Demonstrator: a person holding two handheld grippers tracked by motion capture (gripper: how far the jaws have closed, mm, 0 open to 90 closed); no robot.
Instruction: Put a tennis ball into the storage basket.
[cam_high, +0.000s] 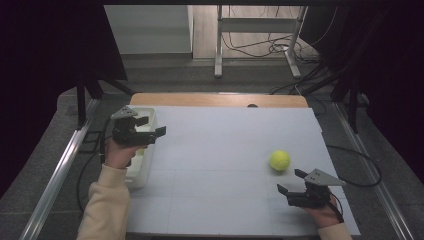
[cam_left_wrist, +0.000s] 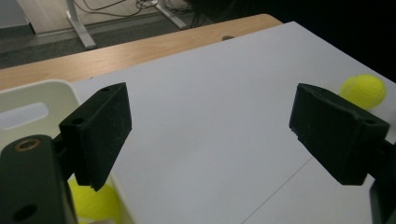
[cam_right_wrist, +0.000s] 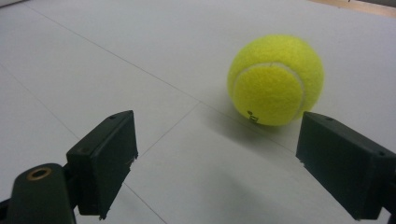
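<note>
A yellow tennis ball (cam_high: 280, 160) lies on the white table sheet (cam_high: 225, 150) at the right; it also shows as the ball (cam_right_wrist: 275, 79) just beyond my right gripper's jaws and as the ball (cam_left_wrist: 364, 91) far off at the right edge. My right gripper (cam_high: 291, 181) rests near the front right, open and empty, a little short of the ball. My left gripper (cam_high: 150, 126) hovers open over the right wall of a white bin (cam_high: 141, 172) at the left edge. A second tennis ball (cam_left_wrist: 93, 203) lies in that bin (cam_left_wrist: 32, 109), below the left jaw.
A wooden table edge (cam_high: 215, 99) runs along the back of the sheet. Beyond it stand a metal frame (cam_high: 257, 40) and loose cables on the floor. Metal rails flank the table on both sides.
</note>
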